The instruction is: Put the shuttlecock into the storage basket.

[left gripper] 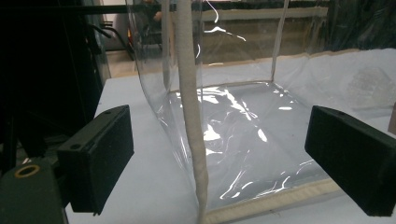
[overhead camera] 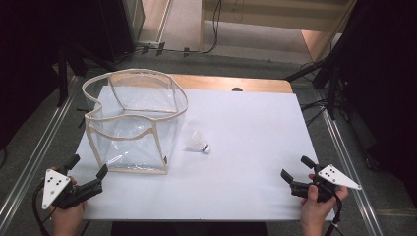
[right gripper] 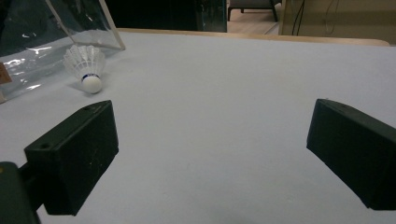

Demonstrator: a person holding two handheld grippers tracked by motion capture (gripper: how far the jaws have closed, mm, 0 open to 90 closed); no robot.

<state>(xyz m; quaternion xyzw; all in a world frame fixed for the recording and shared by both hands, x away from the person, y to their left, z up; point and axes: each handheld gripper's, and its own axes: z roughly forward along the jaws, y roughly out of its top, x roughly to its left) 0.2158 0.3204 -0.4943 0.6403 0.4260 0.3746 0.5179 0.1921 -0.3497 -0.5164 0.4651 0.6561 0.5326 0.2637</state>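
White sheeting covers the surface (overhead camera: 246, 162), with a strip of wooden edge showing at its far side and dark stands, cables and a pale floor beyond.

At the near left corner the left hand-held gripper (overhead camera: 88, 173) rests low in the person's hand, its jaws spread wide with nothing between them. In the left gripper view those jaws frame the near corner of a clear plastic bag (left gripper: 243, 135), and the cream-trimmed seam (left gripper: 194, 140) stands just ahead in the gap. That placement looks like a setup for steadying the bag, though no jaw touches it yet.

At the near right corner the right hand-held gripper (overhead camera: 294, 173) also gapes wide and holds nothing. Its jaws point across bare sheeting toward a white feather shuttlecock (right gripper: 87, 65), which lies well apart from it.

In the high view the shuttlecock (overhead camera: 198, 143) lies on its side near the middle of the surface, just beside the bag's right wall, cork end toward the person's right. The bag (overhead camera: 133, 123) stands upright on the left half with its trimmed mouth open upward and nothing visible inside, so it seems set out as the receiver. Judging by this layout, the right hand-held gripper is the natural one to fetch the shuttlecock, since nothing lies between them, while the left keeps the floppy walls from shifting.

Metal rails run along both long sides of the surface, over grey flooring.
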